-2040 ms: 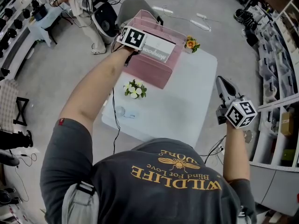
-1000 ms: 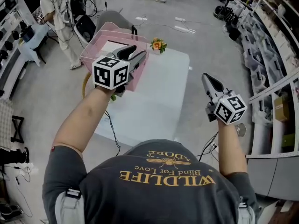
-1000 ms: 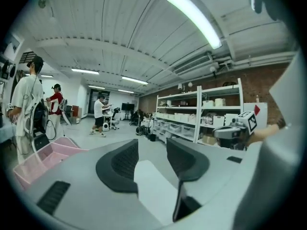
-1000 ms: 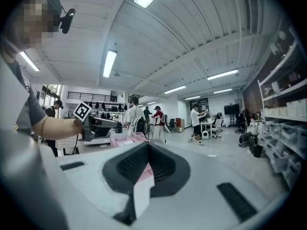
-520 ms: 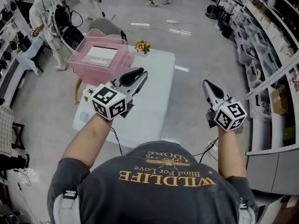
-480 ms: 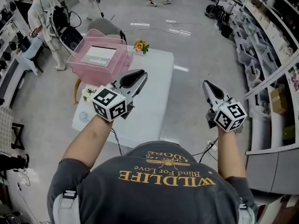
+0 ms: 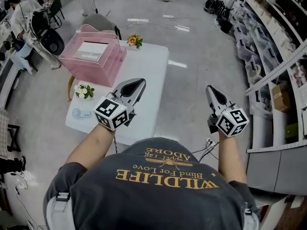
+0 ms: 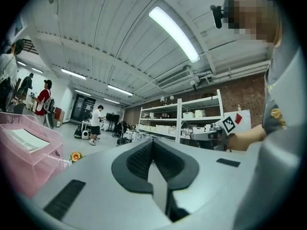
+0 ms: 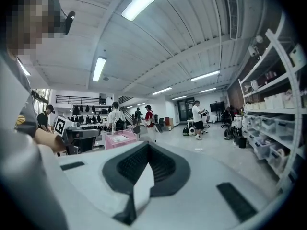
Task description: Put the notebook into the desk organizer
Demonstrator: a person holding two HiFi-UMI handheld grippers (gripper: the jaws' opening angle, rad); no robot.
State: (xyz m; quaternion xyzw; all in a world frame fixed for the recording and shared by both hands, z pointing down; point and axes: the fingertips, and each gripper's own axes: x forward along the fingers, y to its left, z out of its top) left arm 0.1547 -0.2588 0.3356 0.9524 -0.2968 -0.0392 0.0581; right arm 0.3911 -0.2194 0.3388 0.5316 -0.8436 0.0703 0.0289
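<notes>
The notebook [image 7: 92, 51], white with print on its cover, lies flat in the top of the pink desk organizer [image 7: 96, 66] at the far left of the white table [image 7: 141, 75]. My left gripper [image 7: 139, 82] hangs shut and empty above the table's near edge, well apart from the organizer. My right gripper [image 7: 210, 89] is held off the table's right side over the floor, shut with nothing in it. In the left gripper view the organizer [image 8: 29, 162] with the notebook [image 8: 23, 140] shows at the left, beyond the touching pads.
White flowers [image 7: 84, 91] and a small round object [image 7: 81, 113] sit on the table's left side; orange flowers [image 7: 134, 40] stand at its far edge. A grey chair [image 7: 98, 23] stands behind the organizer. Shelving [image 7: 268, 56] lines the right. People stand at the far left.
My left gripper has drawn back from the organizer toward my body and its jaws have closed. The notebook stays in the organizer. The right gripper has hardly moved.
</notes>
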